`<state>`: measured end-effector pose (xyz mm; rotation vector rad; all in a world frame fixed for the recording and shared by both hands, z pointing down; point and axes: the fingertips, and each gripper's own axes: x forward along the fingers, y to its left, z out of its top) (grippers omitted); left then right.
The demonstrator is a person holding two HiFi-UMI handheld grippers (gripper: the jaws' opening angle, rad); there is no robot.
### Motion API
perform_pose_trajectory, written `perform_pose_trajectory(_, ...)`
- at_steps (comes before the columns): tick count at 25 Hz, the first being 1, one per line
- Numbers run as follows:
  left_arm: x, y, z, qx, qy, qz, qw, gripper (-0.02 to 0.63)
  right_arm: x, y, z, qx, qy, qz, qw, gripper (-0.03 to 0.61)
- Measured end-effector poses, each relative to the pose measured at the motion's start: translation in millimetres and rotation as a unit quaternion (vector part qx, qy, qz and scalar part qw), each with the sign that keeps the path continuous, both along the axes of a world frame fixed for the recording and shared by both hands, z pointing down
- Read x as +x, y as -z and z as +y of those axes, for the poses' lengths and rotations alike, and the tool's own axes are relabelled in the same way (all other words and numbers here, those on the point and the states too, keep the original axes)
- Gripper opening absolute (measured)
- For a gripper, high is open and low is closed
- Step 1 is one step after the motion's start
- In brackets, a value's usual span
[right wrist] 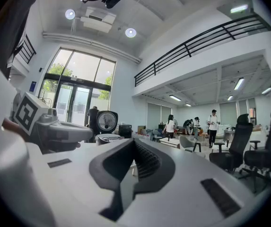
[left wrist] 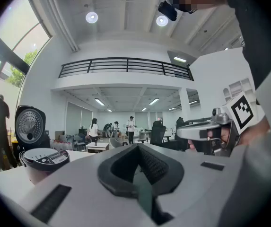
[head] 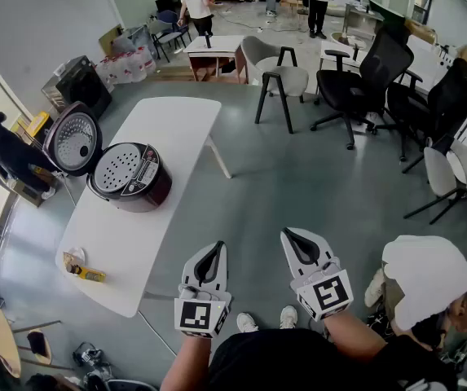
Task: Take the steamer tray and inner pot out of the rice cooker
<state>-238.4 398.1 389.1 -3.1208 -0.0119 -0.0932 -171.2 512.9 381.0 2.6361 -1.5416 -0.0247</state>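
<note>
1. Both claws are shut and empty. The left claw (head: 213, 251) and right claw (head: 296, 239) have their jaws pressed together with nothing between them (each claw's own view shows only the room past the jaws).
2. Why held so: I judge this a ready pose. Both claws are level, side by side, low in front of me over the floor and well apart from the table (head: 176, 120). No reach has begun, so there's no reason to open.
3. Cooker (head: 132, 177) sits on the table, front-left of me, near the table's left edge. Its lid (head: 73, 142) is swung open to the left, which leaves the top free for a straight lift out.
4. Tray (head: 120, 167) sits level in the cooker's mouth. It's a pale round disc full of small holes.
5. Pot: can't see it (the tray covers the opening). I judge it sits under the tray, so the tray comes out first.
6. Cooker body is dark red with a pale panel at the front; the lid's inside is a shiny dotted plate.
7. Task is not started: both parts are in the cooker.
8. Yellow item (head: 84, 273) lies at the table's near end, apart from the cooker and not in the way.
</note>
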Motion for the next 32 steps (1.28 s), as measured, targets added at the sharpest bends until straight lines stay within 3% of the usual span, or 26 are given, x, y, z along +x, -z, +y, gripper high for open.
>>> perform_pose_trajectory(16,-28,-2,-20,-0.017,0.01,0.003,0.9998,-0.002,-18,1,-15,0.0,-0.01,0.008,1.0,-0.002)
perform_pose_trajectory(18,-31,0,-25,-0.021,0.013,0.009,0.9997,0.004,-19,2,-19,0.0,-0.009,0.01,1.0,0.061)
perform_pose_trajectory(22,-36,1,-38,-0.035,0.022,0.013,0.999,0.221,-22,6,-28,0.001,-0.015,0.014,1.0,0.269)
perform_pose_trajectory(24,-39,0,-48,-0.035,0.033,0.014,0.9987,0.383,-26,6,-34,0.001,-0.021,0.022,1.0,0.338)
perform_pose_trajectory(27,-45,0,-65,-0.027,0.057,0.021,0.9978,0.532,-29,12,-40,0.019,-0.037,0.038,0.998,0.456)
perform_pose_trajectory(29,-51,2,-76,-0.022,0.073,0.029,0.9967,0.594,-29,15,-41,0.032,-0.053,0.043,0.997,0.54)
perform_pose_trajectory(32,-57,0,-89,-0.018,0.088,0.029,0.9955,0.594,-27,15,-42,0.035,-0.068,0.042,0.996,0.592)
